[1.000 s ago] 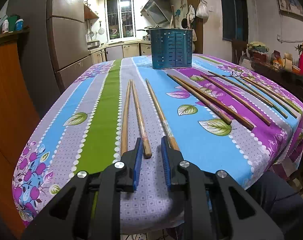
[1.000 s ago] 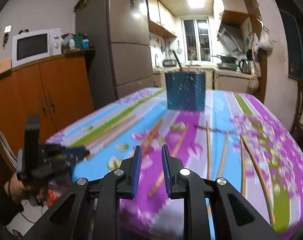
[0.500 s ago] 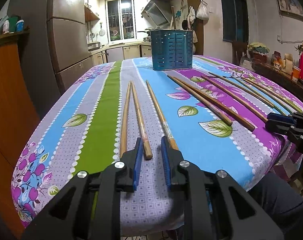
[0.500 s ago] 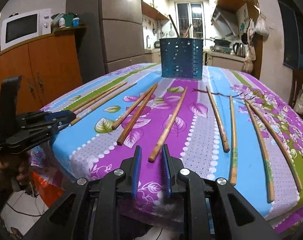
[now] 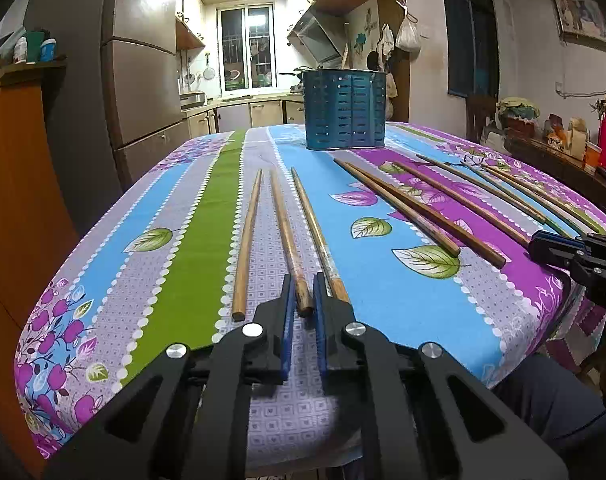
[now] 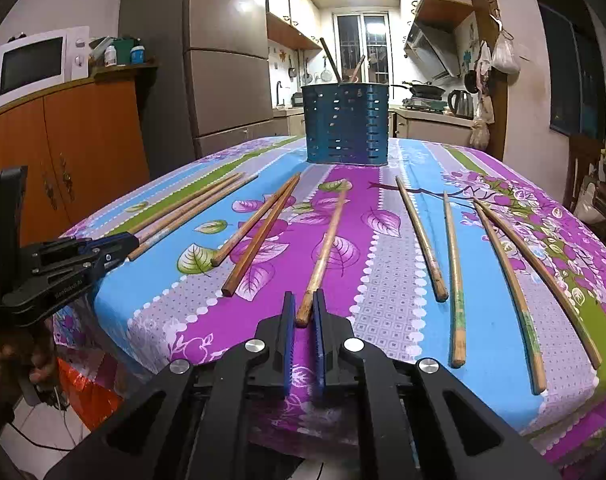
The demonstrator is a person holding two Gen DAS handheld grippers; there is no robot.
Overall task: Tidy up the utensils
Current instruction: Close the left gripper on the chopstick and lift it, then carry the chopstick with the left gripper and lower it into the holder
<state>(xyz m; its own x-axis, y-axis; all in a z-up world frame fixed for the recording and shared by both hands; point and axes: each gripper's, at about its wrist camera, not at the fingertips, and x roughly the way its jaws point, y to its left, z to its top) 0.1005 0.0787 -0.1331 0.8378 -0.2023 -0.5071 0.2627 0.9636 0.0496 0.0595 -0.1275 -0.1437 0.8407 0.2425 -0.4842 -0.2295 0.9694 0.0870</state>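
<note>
**Both grippers lined up on chopsticks, most of the sorting still ahead**

The blue perforated metal utensil holder (image 6: 346,124) stands near the far edge of the table (image 5: 191,240), which is covered by a striped floral cloth. A couple of dark handles already poke out of it, so a small part of the job looks done. About ten long wooden chopsticks (image 6: 423,236) lie loose across the cloth, their ends pointing toward the near edge.

The left gripper (image 5: 303,308) has its blue-padded jaws parted narrowly around the near end of the middle chopstick of the left three (image 5: 287,236); whether the pads press it cannot be told. The right gripper (image 6: 303,316) likewise straddles the tip of a pale central chopstick (image 6: 323,256), not visibly clamped. Nothing is lifted yet; nearly every stick remains to be carried to the holder.
</note>
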